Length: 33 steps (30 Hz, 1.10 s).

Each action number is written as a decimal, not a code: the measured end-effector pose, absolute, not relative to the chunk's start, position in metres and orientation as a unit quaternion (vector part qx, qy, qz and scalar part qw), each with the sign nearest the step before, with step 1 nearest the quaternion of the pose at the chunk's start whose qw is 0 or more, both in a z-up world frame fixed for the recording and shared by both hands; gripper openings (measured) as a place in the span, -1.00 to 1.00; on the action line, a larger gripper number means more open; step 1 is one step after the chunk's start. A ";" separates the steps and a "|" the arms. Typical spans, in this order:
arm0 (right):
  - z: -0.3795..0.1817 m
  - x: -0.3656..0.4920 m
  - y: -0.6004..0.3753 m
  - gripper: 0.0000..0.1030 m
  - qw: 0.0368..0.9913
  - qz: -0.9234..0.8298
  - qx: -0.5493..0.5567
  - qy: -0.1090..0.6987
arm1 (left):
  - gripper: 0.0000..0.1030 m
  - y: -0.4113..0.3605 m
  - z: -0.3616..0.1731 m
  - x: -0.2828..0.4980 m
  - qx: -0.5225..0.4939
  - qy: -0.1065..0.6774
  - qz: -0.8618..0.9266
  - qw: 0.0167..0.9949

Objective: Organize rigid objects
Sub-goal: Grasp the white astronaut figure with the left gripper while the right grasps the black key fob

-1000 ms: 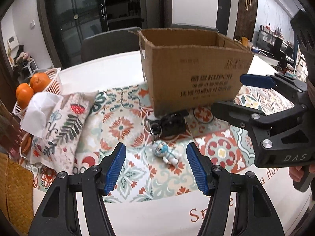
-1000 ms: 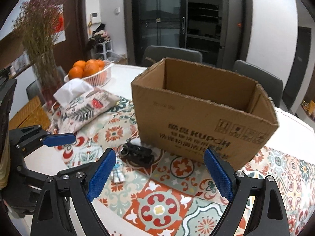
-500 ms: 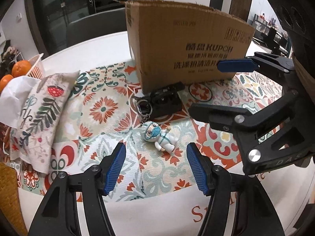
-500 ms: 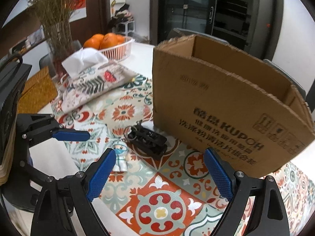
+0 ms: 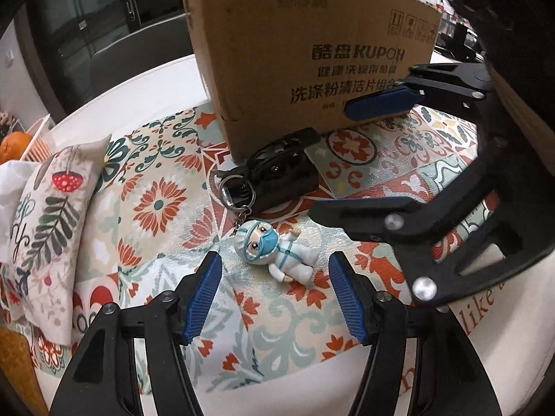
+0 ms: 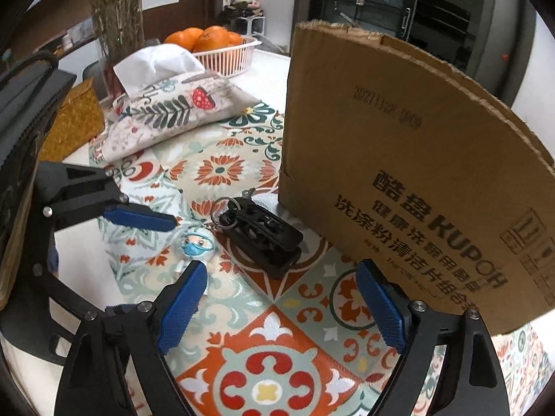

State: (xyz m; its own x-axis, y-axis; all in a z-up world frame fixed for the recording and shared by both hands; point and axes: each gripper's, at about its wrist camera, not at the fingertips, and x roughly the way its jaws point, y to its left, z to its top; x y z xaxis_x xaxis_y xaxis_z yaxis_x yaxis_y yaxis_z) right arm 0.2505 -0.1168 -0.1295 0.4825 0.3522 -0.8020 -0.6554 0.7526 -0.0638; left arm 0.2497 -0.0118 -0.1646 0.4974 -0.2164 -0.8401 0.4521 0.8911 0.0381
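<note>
A small white figurine keychain with a blue mask (image 5: 274,253) lies on the patterned mat, chained to a key ring on a black clip-like object (image 5: 277,176) in front of the cardboard box (image 5: 312,52). My left gripper (image 5: 275,298) is open and low, its blue pads just short of the figurine on either side. My right gripper (image 6: 281,308) is open, facing the black object (image 6: 263,232); the figurine (image 6: 197,242) lies by its left pad. The box (image 6: 399,156) stands to the right. Each gripper shows in the other's view.
A fabric tissue pouch (image 6: 166,111) lies at the left on the mat. A white basket of oranges (image 6: 222,48) and a vase of dried stems (image 6: 118,17) stand behind it. A woven mat (image 6: 69,121) sits at the table's left edge.
Both grippers have moved down and forward toward the figurine and the black object, which now look much larger. Both stay open. Nothing on the table has moved.
</note>
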 end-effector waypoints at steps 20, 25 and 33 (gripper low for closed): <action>-0.160 0.288 -0.101 0.25 0.798 0.347 -0.210 0.445 | 0.03 -0.010 -0.171 0.272 0.112 0.456 -0.214 0.857; -0.161 0.289 -0.094 0.17 0.795 0.358 -0.210 0.442 | 0.03 -0.003 -0.169 0.271 0.101 0.456 -0.203 0.861; -0.160 0.276 -0.079 -0.30 0.796 0.354 -0.200 0.448 | 0.03 0.018 -0.167 0.263 0.061 0.453 -0.173 0.873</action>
State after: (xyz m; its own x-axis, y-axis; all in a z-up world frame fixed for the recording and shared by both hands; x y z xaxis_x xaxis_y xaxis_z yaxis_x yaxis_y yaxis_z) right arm 0.2756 -0.0794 -0.1597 0.3480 0.3850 -0.8548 -0.7437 0.6685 -0.0017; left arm 0.2632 0.0183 -0.1668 0.5301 -0.2462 -0.8114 0.3563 0.9330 -0.0504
